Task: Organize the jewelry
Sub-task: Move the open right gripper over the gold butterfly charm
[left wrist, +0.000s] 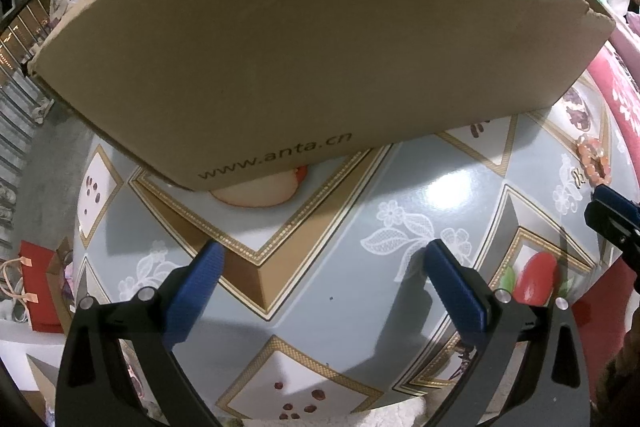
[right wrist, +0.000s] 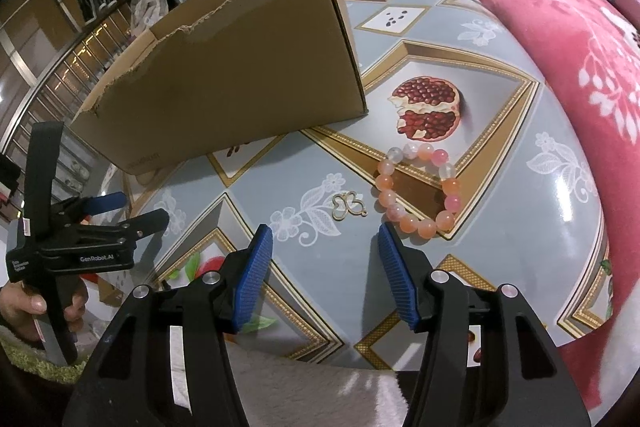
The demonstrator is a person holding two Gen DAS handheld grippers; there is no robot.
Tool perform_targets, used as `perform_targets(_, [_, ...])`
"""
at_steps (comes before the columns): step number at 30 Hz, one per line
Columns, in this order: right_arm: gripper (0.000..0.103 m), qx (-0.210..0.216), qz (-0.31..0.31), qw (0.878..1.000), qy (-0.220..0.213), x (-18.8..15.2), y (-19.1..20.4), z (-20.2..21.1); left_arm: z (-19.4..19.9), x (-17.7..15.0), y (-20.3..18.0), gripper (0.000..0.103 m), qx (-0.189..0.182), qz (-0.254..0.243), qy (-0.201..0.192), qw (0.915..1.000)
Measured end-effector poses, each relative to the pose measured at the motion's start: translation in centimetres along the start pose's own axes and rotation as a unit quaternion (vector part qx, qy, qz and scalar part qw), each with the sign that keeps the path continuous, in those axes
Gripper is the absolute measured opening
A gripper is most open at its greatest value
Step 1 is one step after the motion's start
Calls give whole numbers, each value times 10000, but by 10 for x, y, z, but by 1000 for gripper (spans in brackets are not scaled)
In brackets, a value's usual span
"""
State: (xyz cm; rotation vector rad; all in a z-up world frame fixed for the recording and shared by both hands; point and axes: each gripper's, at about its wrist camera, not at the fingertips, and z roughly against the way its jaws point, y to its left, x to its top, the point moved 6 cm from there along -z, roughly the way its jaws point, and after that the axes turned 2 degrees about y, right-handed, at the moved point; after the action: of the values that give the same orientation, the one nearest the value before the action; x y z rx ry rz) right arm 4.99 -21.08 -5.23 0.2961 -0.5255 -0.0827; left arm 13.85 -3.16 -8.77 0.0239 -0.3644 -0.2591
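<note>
I run two handheld grippers over a glossy patterned tablecloth (right wrist: 520, 211). Landmark: open cardboard box (right wrist: 240, 79) w/ torn rim. The pink-orange bead bracelet (right wrist: 416, 187) lies flat, near the box's right corner; a small gold charm (right wrist: 349, 207) sits just beside it, on the box side. Right gripper (right wrist: 326, 275) hangs above both, jaws about half open, holding nothing. Left gripper (left wrist: 322, 291) faces the box's front wall, jaws wide, empty. Risks, I judge: the thin charm slips on the slick cloth; a pad snags the bracelet & drags it; the tall box wall blocks a drop.
</note>
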Motion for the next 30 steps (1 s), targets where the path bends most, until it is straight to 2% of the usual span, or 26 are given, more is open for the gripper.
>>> perform_targets(23, [55,5,-3,10000,-18,0,1,0,3,3,-4,99,119,-122,-45,9998])
perform_targets(30, [55,-105,96,9998,-103,6,-2,-1,8,1,-12,99,138,-240,-175,9995])
